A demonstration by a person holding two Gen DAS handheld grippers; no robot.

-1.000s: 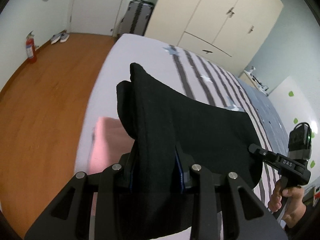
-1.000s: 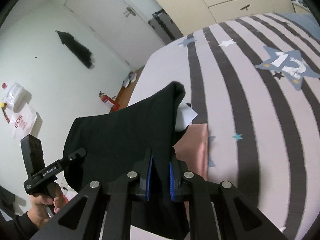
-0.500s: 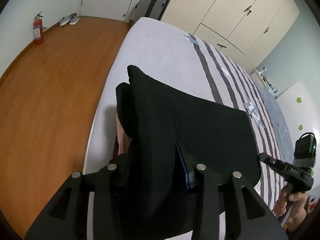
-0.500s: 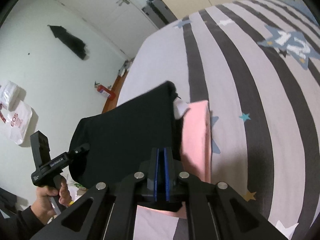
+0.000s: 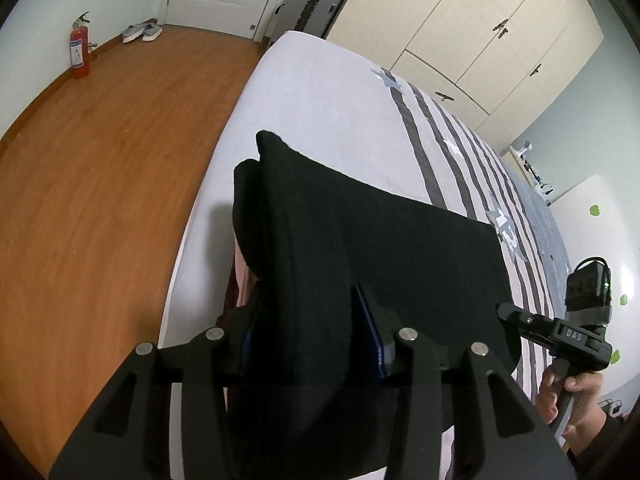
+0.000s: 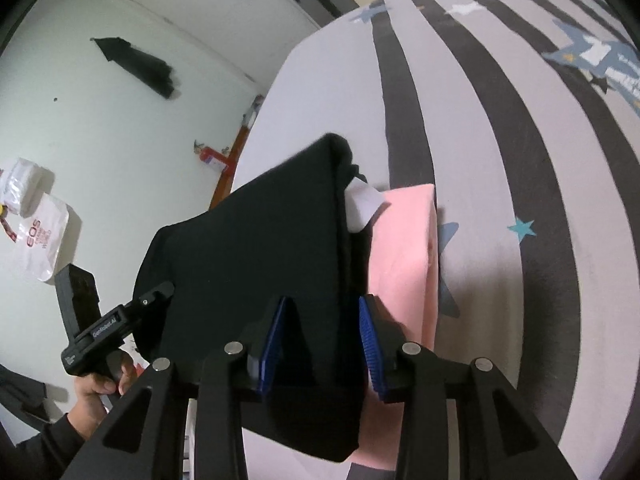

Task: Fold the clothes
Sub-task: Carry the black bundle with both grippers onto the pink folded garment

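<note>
well, my folded black garment (image 5: 372,248) stretches sideways between both tongs, lying over the pink garment (image 6: 404,256) on the bed (image 5: 320,92). its underside is hidden. my left tongs (image 5: 310,344) and right tongs (image 6: 322,340), angled downward, have just been opening, cloth between their loosened pads.

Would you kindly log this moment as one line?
step: stacking | left gripper: opening, black garment between pads | right gripper: opening | under: pink garment | surface: bed

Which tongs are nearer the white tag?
Right. The right tongs, jaws just opening, straddle the black garment below the white tag; the left tongs, also opening, straddle its far end.
</note>
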